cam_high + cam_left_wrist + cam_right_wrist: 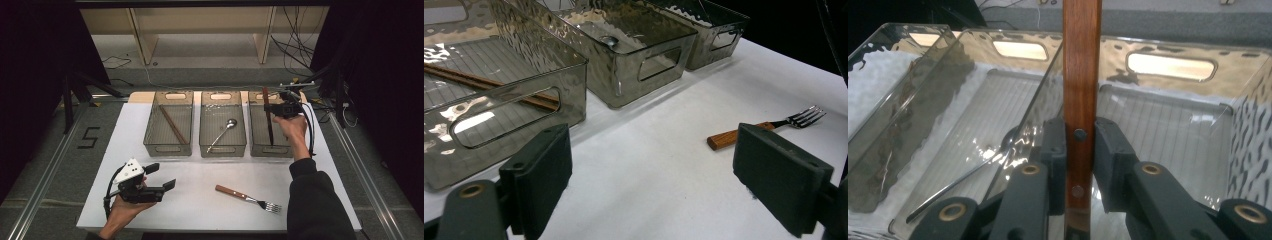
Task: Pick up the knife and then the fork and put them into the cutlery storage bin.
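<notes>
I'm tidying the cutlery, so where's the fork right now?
In the high view the fork lies on the white table, near the front edge right of centre, in front of the three bins and outside them.

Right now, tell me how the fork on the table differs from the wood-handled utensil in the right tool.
The fork lies flat and untouched on the white table; the wood-handled utensil is clamped at its riveted handle in the right tool, over the right bin. The fork's tines show; the utensil's working end isn't identifiable. Both have brown wooden handles.
</notes>
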Motion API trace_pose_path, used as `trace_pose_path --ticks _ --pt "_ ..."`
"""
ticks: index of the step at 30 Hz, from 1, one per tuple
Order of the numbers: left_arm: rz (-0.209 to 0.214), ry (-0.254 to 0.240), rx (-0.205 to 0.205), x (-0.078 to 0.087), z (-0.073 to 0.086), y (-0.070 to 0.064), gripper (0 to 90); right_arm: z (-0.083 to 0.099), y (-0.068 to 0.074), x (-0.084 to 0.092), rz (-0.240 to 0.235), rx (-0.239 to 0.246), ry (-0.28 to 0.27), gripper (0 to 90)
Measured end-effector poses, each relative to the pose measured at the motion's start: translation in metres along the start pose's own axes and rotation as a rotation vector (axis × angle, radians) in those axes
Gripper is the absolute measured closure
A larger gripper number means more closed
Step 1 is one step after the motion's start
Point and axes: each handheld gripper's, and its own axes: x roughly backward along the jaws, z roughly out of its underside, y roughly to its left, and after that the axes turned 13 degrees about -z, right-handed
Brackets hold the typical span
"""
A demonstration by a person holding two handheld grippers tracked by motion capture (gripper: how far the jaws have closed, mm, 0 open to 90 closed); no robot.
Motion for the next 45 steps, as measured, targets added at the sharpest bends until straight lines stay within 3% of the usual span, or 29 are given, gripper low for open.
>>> trace_pose_path --ticks 12,18,32,39,45 --pt "0.003 0.004 0.001 0.000 0.000 0.000 15.6 0.011 -0.007 -0.009 0.012 -0.046 0.027 75.6" --pt "0.003 0.005 0.000 0.000 0.000 0.000 15.6 0.011 -0.006 -0.005 0.007 -0.048 0.017 66.4" --pt "0.000 0.005 -0.003 0.000 0.000 0.000 15.6 0.010 0.015 0.015 -0.082 0.042 -0.001 53.9" --pt "-0.002 0.003 -0.002 0.000 0.000 0.001 15.6 0.012 0.035 0.024 -0.122 0.117 0.029 39.6" --pt "-0.005 0.002 -0.003 0.000 0.000 0.001 15.6 0.019 0.055 0.034 -0.173 0.183 0.043 33.9"
